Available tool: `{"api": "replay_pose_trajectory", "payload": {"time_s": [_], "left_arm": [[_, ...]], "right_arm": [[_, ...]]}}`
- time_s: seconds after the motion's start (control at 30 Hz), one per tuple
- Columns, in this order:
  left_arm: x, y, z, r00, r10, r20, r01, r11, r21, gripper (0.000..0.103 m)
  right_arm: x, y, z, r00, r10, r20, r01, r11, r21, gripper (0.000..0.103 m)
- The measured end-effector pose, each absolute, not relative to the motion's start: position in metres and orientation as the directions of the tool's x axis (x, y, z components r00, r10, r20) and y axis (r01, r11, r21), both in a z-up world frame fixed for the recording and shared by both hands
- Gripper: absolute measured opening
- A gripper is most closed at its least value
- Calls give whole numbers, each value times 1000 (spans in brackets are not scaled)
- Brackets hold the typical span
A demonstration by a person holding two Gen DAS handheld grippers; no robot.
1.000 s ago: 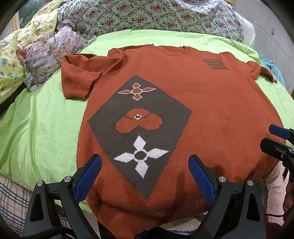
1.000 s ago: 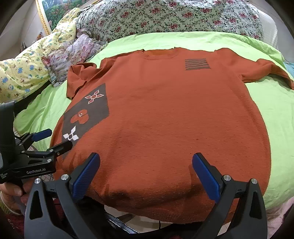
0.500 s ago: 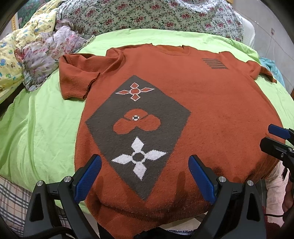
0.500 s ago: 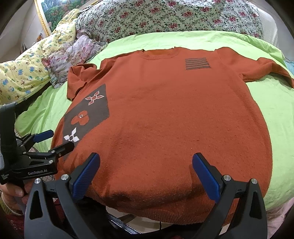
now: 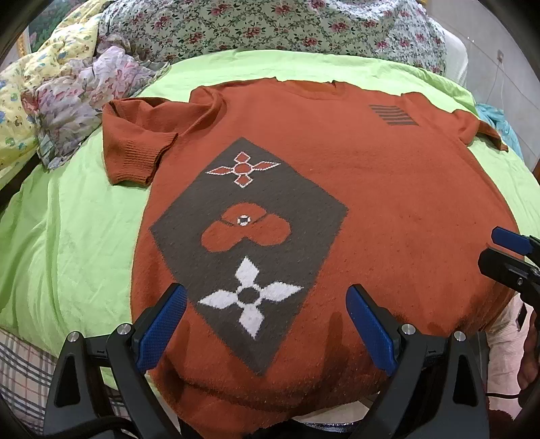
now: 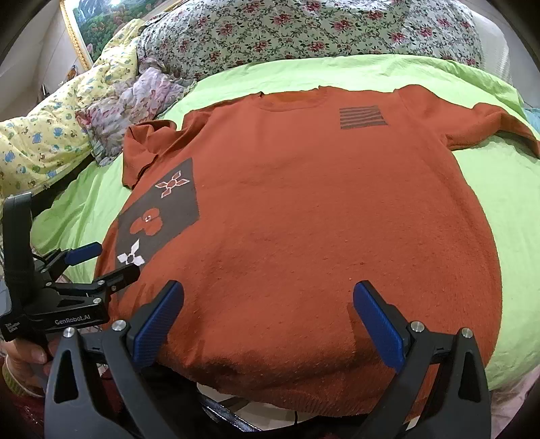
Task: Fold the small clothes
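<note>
A rust-orange knit sweater (image 5: 388, 209) lies flat, front up, on a lime-green bedsheet (image 5: 67, 236); its hem hangs over the near bed edge. A dark diamond patch with flower motifs (image 5: 249, 243) marks its left half. The left sleeve (image 5: 135, 148) is bent inward, the right sleeve (image 6: 489, 125) spread out. My left gripper (image 5: 266, 320) hovers open over the hem near the diamond. My right gripper (image 6: 268, 314) hovers open over the hem (image 6: 303, 378) of the sweater (image 6: 320, 219), with nothing between its fingers. Each gripper shows at the other view's edge, the right gripper (image 5: 506, 253) and the left gripper (image 6: 101, 260).
A floral quilt (image 6: 303, 30) lies across the bed's far side. Crumpled floral cloth (image 5: 74, 101) and a yellow patterned blanket (image 6: 44, 135) are piled at the far left. A turquoise cloth (image 5: 496, 121) peeks out at the far right. A hand (image 6: 30, 358) holds the left gripper's handle.
The left wrist view has drifted slightly, so the sweater sits a little further left in it. Both grippers stay open above the hem; the sweater has not moved.
</note>
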State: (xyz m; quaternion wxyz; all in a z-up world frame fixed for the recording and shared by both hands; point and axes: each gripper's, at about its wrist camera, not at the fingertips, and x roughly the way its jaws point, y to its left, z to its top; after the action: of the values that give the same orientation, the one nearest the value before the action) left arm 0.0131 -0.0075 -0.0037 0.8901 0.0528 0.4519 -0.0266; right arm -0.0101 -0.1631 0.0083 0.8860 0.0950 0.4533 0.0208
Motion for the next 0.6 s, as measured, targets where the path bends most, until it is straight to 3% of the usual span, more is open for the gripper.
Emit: {"api": "replay_pose_trajectory", "payload": {"time_s": [0.6], "left_arm": [[40,-18,-2,574,-12,-819,110,992,62,96]], "right_arm": [[-5,-196,9,588,152,-794,123,954,274,100]]}}
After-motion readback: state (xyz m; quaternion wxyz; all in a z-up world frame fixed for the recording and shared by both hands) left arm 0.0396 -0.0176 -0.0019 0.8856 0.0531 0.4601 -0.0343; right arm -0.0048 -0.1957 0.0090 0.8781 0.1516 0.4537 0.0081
